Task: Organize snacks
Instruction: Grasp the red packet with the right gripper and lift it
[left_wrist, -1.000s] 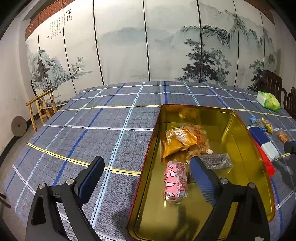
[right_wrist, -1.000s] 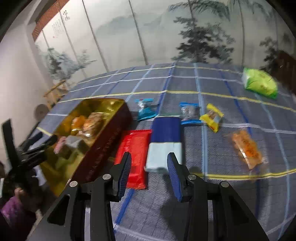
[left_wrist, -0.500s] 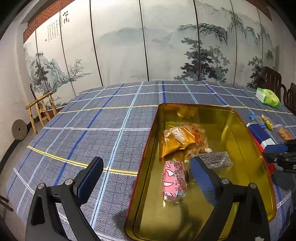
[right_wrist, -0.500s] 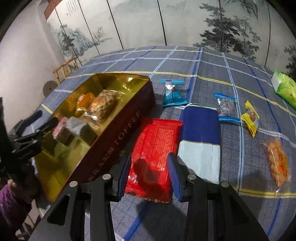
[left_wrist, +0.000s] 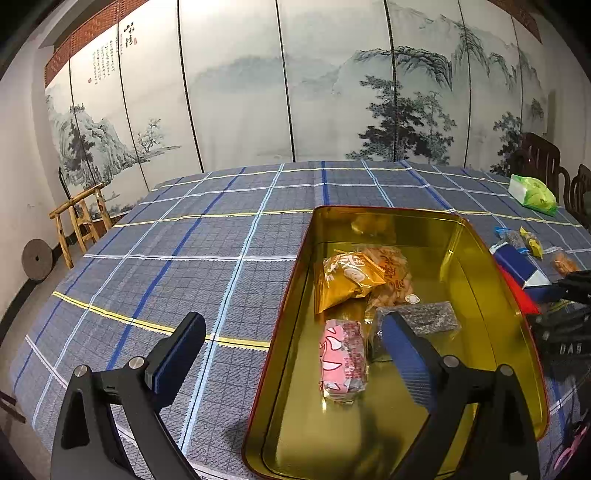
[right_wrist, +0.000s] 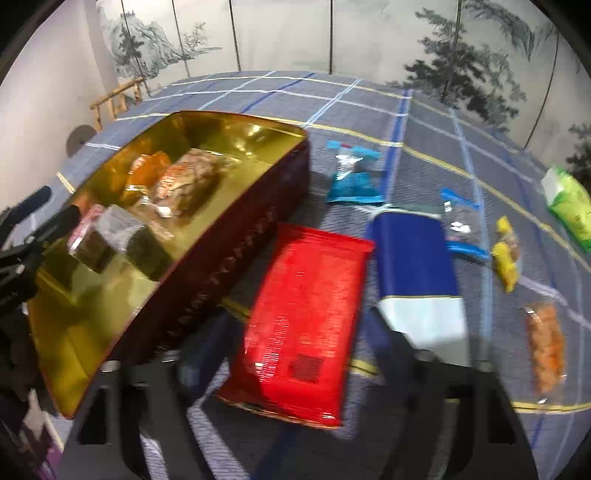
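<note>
Task judged approx. half done: four snacks already lie in the gold tin (left_wrist: 480, 258) — orange pkt (left_wrist: 347, 277), pink pkt (left_wrist: 343, 358), dark bar (left_wrist: 424, 317), cracker bag (left_wrist: 391, 266). Still out on the table (left_wrist: 184, 258): red pack (right_wrist: 306, 321) just beside the tin, blue/white pack (right_wrist: 417, 269), plus small sweets and a green bag (right_wrist: 569, 206).

Right claw (right_wrist: 295, 354) is seen open, jaws just widened, straddling the red pack, pads not pressing. Left claw (left_wrist: 291, 354) is held open over the tin's near edge, nothing gripped.

Tin contents are shown clearly by left wrist view only; loose snacks mostly by right wrist view, blurred.
</note>
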